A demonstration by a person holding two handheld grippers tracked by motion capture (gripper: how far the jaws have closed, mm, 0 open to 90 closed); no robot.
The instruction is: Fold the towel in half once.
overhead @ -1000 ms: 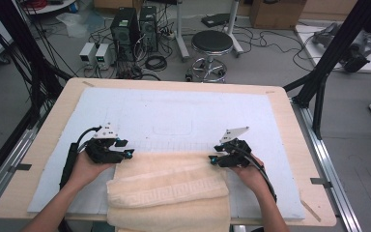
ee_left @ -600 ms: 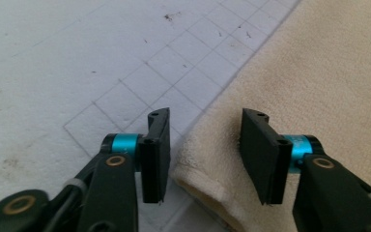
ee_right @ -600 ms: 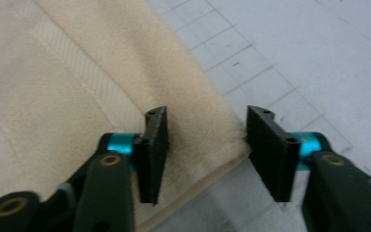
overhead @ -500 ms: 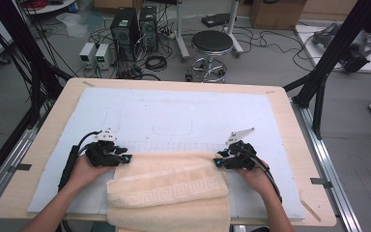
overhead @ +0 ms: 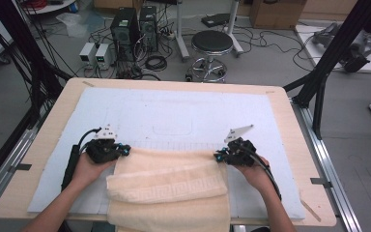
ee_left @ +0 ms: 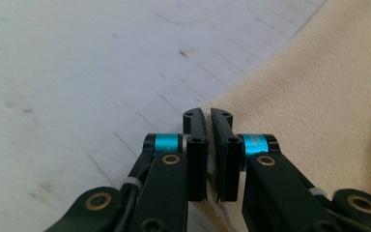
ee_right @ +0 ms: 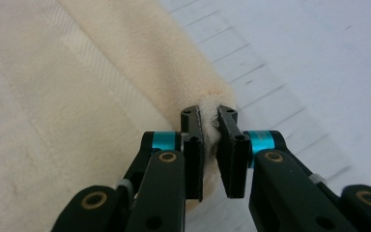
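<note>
Both tools have just been closing, and each now has cloth between its jaws. The left tool point(overhead: 121, 150) is pinching the far left corner of the towel point(overhead: 174, 186); in the left gripper view a thin edge of cream fabric sits between the nearly meeting jaws. The right tool point(overhead: 220, 155) is pinching the far right corner — its own view shows a puckered tuft of cloth squeezed between the jaws. A second ago the jaws stood wider at these same corners, and the hands have hardly shifted since.

The towel lies on the white mat point(overhead: 174, 116) at the near side of the desk point(overhead: 290, 125), partly folded, its near part hanging over the front edge. With both corners gripped, the grasp looks done — lifting or drawing the far edge seems the likely next step.
</note>
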